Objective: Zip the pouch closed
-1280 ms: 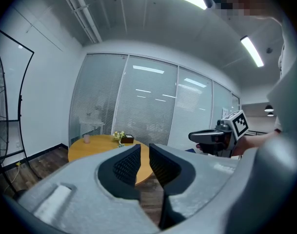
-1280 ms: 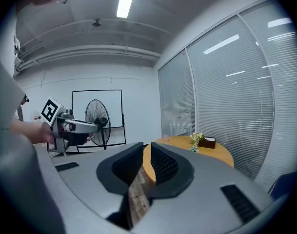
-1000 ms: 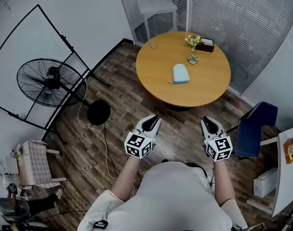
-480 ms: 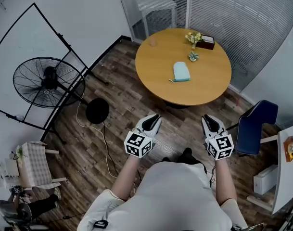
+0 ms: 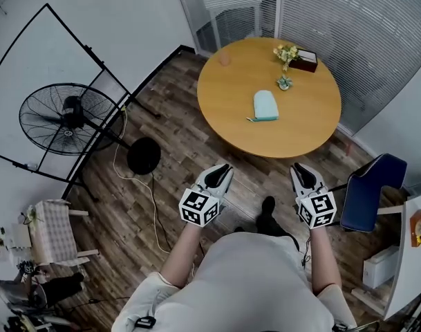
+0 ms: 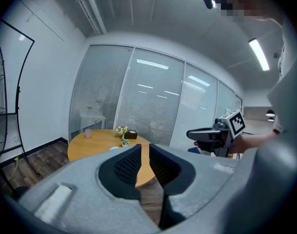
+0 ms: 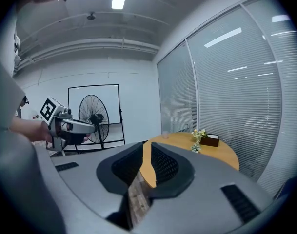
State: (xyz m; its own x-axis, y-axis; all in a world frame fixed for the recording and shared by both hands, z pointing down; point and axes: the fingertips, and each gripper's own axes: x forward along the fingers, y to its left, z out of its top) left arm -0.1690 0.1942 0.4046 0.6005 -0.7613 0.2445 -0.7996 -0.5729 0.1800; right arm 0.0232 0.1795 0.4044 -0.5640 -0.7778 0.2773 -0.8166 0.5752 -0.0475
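Now the table looks a little nearer than before. The pale blue pouch lies on it, well apart from the left tongs and right tongs, both almost closed and holding nothing.

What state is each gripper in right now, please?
Left gripper: closed to a narrow slit, holding nothing.
Right gripper: closed to a narrow slit, holding nothing.

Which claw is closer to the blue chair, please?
Right. In the head view the right claw hangs just left of the blue chair. The left claw is farther off, beyond the right one.
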